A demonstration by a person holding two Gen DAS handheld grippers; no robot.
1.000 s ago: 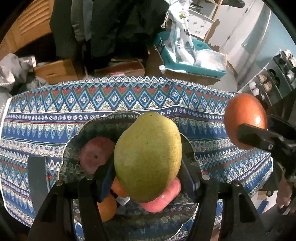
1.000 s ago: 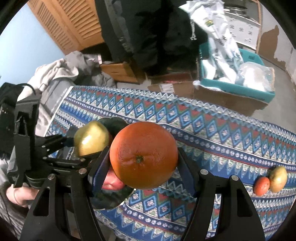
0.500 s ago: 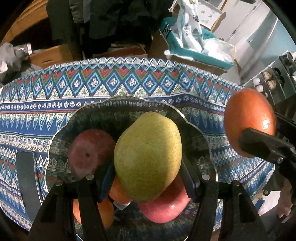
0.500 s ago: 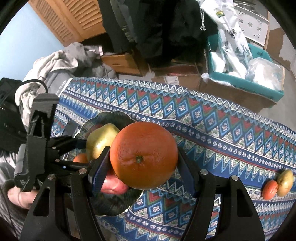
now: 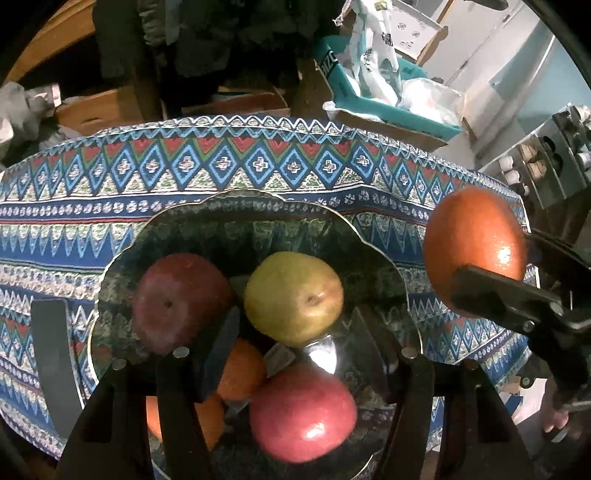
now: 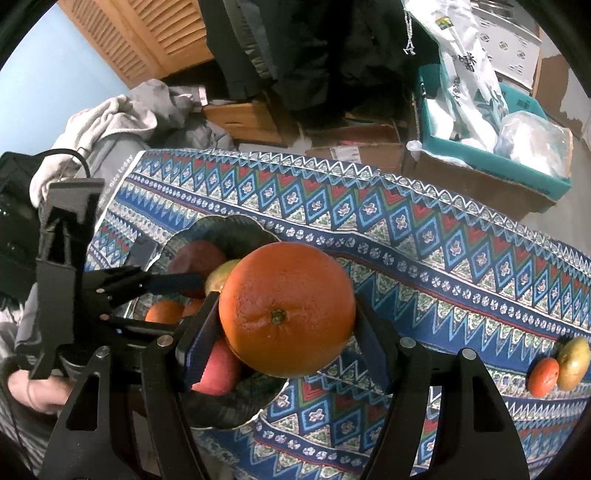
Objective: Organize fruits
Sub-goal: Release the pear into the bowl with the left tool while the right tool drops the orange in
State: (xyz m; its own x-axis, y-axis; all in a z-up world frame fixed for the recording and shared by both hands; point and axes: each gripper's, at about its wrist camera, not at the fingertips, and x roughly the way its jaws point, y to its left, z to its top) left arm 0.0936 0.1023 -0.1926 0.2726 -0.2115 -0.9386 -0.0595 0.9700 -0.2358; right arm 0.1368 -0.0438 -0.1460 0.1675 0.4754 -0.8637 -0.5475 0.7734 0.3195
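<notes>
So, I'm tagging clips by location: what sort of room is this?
Probably a lived-in room at home, maybe also used for storage. A patterned tablecloth covers the table with the fruit bowl, and behind it sit cardboard boxes, a heap of clothes and a wooden louvred door.

In the left wrist view, the lower oranges (image 5: 236,373) in the bowl (image 5: 122,258) are half covered by the left gripper (image 5: 299,343) fingers (image 5: 218,350). The bowl's near rim is cut off by the frame bottom. In the right wrist view, the red apple (image 6: 216,369) and pear (image 6: 218,275) are largely hidden behind the big orange (image 6: 286,308). Two small fruits (image 6: 557,365) at the cloth's far end are too small to be identified.
</notes>
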